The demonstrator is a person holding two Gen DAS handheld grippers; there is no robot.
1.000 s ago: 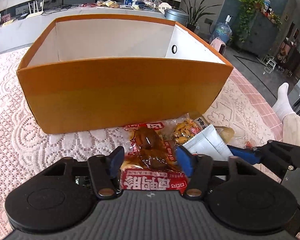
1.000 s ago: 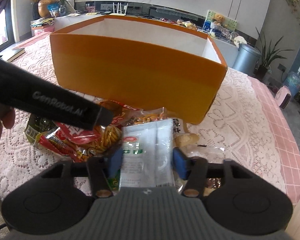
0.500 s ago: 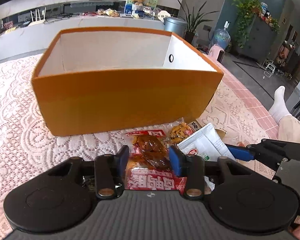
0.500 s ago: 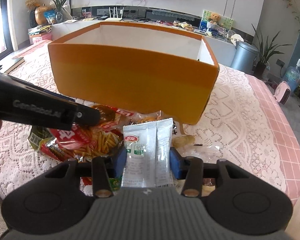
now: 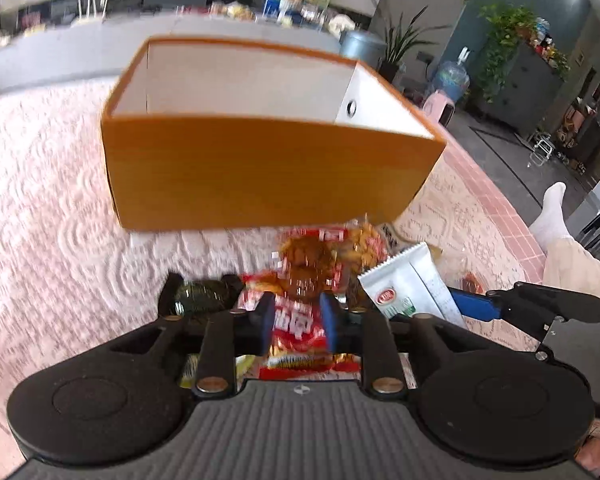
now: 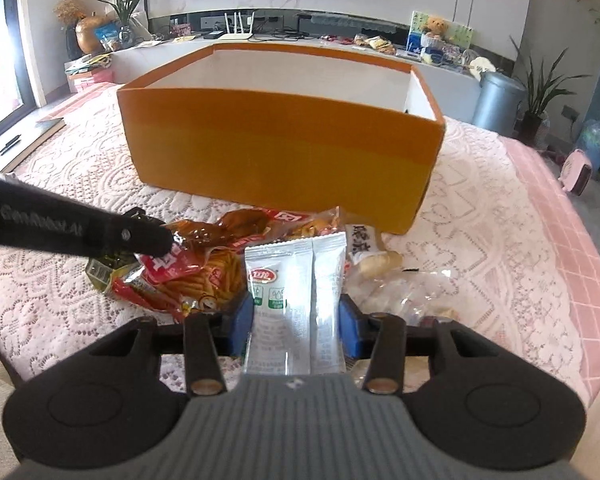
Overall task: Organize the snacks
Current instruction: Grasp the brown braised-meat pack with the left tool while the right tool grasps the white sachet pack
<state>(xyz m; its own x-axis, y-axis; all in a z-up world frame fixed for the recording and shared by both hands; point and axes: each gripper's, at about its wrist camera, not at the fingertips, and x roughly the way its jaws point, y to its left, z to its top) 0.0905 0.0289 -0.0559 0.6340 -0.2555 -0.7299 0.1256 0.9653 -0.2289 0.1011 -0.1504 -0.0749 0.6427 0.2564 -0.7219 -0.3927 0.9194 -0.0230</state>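
Orange cardboard fills the far side of both views, the open snack box (image 6: 284,148) sitting on the pink lace tablecloth (image 5: 52,216) with its white inside still bare as far as can be seen. Left to right now: at the far left of the pile a dark green packet (image 6: 100,270) peeks out under the left tool, then the red snack packet (image 5: 296,322) with the brown glazed meat showing through its clear window. A second ago the left gripper (image 5: 296,320) stood wide around that packet; it has since snapped in and is easing open a touch, jaws narrow, blue pads on both edges, packet between them and seemingly pinched. The whole left view is smeared, and the box looks smaller and lower than before, so the hand has come up and back. That reads as the lift beginning. Moving right, a red bag of crispy sticks (image 6: 204,276) lies flat, still on the cloth. Next, the white sachet (image 6: 296,296) with the red-and-green logo: the right gripper (image 6: 296,324) has narrowed onto it since a second ago and clamps it by both long edges, hardly shifting. Further right, a pale clear-wrapped pastry (image 6: 380,260) waits beside the box corner. Both hands loaded, nothing in the box yet; I'd say the carry over the near wall comes next
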